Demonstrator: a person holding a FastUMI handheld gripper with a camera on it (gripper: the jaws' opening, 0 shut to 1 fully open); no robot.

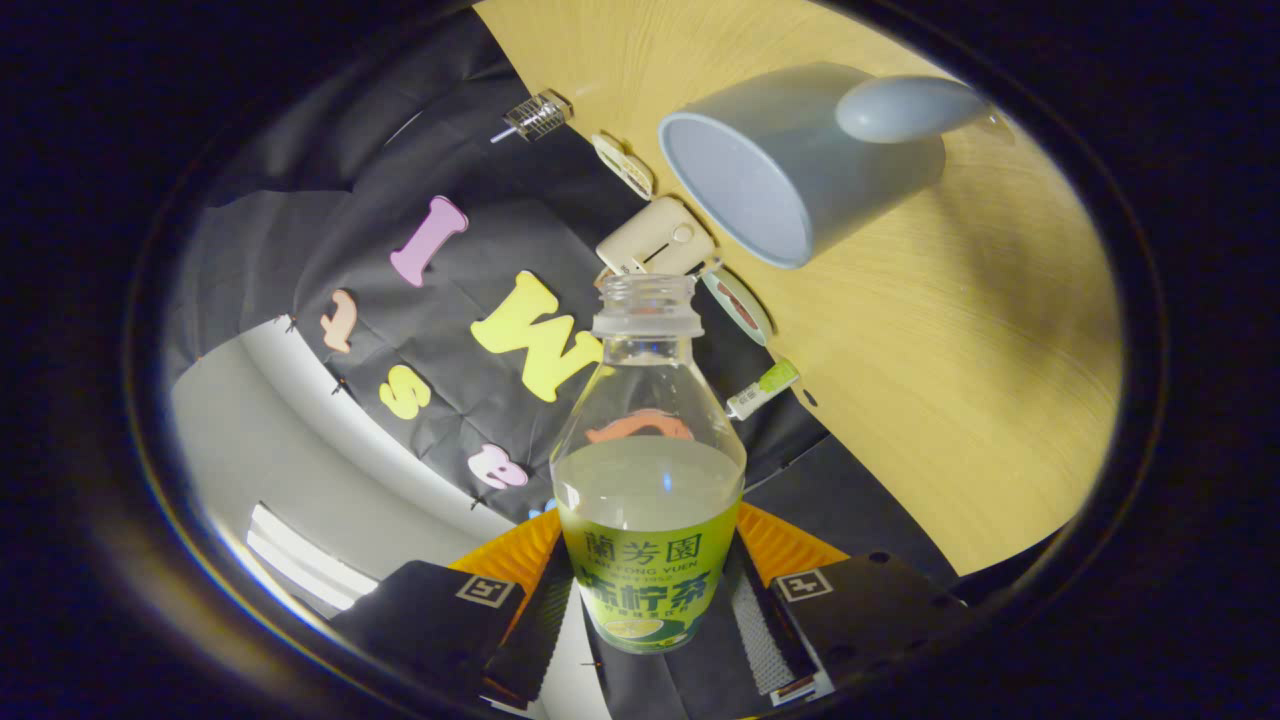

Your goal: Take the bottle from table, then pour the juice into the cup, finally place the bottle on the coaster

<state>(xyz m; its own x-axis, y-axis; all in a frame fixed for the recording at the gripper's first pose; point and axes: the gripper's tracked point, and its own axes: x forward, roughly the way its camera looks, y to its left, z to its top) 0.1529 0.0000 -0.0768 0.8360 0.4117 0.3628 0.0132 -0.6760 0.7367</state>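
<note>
A clear uncapped bottle (pixel 647 470) with a green and yellow label and pale juice sits between my fingers, and my gripper (pixel 647 610) is shut on its lower body. The view is rolled, so the wooden table (pixel 950 330) stands tilted beyond the bottle. A grey-blue cup (pixel 790 160) with a handle (pixel 905 107) stands on that table, just past the bottle's open mouth (pixel 646 290), with its opening facing the bottle. The juice level lies around the bottle's shoulder. I cannot see a coaster.
Small things line the table's far edge by the black cloth wall: a cream box (pixel 655 238), two oval tags (pixel 623 165), a small green-capped tube (pixel 763 388) and a little wire cage piece (pixel 538 115). A white wall (pixel 270 440) lies beyond the cloth.
</note>
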